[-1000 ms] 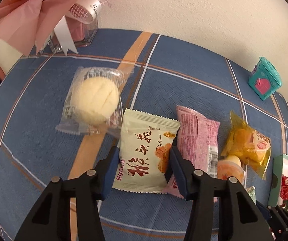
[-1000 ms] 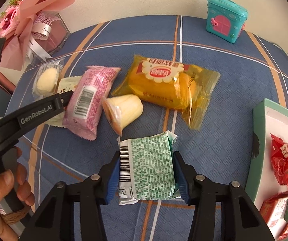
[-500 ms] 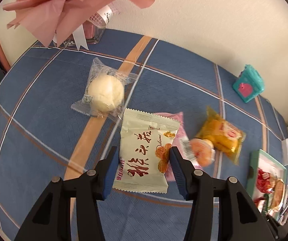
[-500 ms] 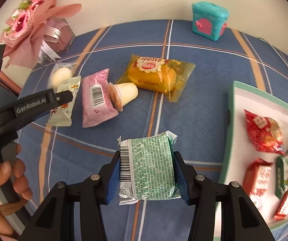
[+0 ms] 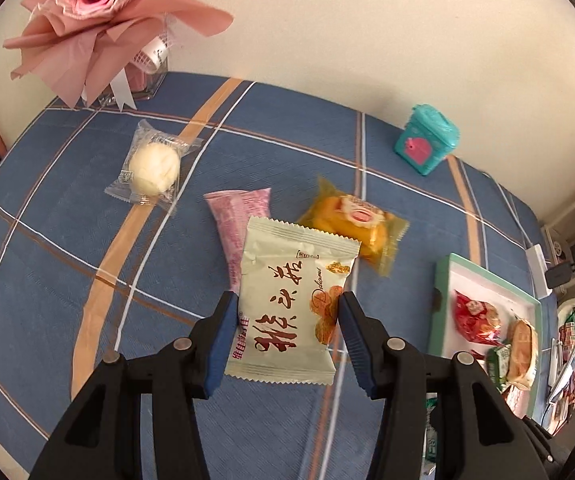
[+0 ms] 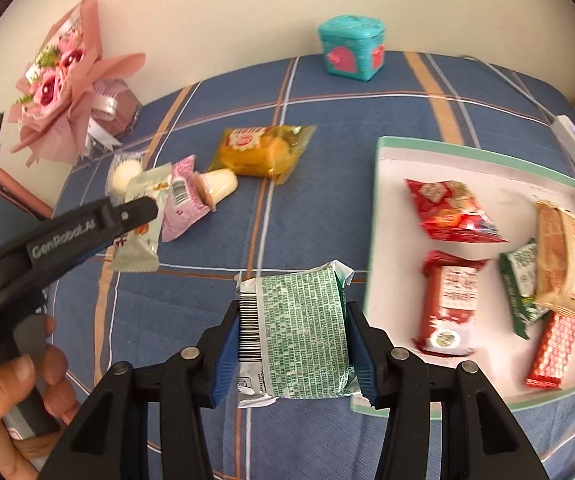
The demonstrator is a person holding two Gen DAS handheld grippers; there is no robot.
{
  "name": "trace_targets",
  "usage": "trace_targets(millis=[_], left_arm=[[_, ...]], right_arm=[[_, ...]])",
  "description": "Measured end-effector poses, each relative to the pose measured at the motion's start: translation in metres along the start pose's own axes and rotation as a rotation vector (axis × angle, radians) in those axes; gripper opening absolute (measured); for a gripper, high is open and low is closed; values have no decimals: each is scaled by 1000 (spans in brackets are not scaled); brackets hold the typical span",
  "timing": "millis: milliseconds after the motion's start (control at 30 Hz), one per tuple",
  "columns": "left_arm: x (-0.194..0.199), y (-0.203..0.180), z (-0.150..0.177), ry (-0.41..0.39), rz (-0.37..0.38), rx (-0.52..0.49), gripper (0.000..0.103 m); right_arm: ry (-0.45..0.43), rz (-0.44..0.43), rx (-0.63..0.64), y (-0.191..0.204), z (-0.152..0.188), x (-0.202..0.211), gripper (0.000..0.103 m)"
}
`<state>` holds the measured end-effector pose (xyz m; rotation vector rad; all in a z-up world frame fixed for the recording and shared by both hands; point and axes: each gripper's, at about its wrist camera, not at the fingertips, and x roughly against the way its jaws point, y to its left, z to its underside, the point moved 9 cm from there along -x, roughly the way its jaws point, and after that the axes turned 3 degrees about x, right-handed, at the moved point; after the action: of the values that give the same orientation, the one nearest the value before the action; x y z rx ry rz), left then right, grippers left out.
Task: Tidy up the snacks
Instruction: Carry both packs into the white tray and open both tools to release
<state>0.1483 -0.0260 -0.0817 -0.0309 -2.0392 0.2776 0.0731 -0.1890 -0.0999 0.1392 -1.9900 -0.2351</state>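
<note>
Gripping a cream snack packet (image 5: 293,304) between its blue pads, the left gripper (image 5: 285,334) is holding it lifted above the blue plaid tablecloth (image 5: 47,264), filling the lower centre of the left wrist view. Behind the packet, a pink wrapper (image 5: 233,220) and an orange cake pack (image 5: 357,226) are lying on the cloth at mid-frame, and a round white bun in clear film (image 5: 153,168) is sitting toward the upper left. A pink bouquet (image 5: 103,4) is occupying the upper left corner, and a teal toy house (image 5: 426,144) is standing at the upper right.

In the right wrist view, the right gripper (image 6: 293,344) is clamping a green printed packet (image 6: 297,330) at the lower centre, just beside the left edge of a green-rimmed tray (image 6: 377,216). The tray is taking up the right side of the frame and holding red, green and orange snacks. A jelly cup (image 6: 219,184) is lying on its side against the pink wrapper at the centre left.
</note>
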Motion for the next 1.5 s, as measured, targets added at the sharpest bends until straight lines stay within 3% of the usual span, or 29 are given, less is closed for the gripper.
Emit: trace_targets(millis=[367,633,1033,1500], left_arm=[[22,-48,21,-49,29,0,53],[21,-93,31,-36,86,-55,53],[-16,-152,45,26,107,-151,53],[-51,-167,46,53,76,-193,53]], right_arm=[[-77,-6,-148,-58,-11,31,52],[-108,-11,-245,-99,-19,43,52],[-125,5,-326,-151,-32,28,52],[-117,58,-326,-174,-39,8,52]])
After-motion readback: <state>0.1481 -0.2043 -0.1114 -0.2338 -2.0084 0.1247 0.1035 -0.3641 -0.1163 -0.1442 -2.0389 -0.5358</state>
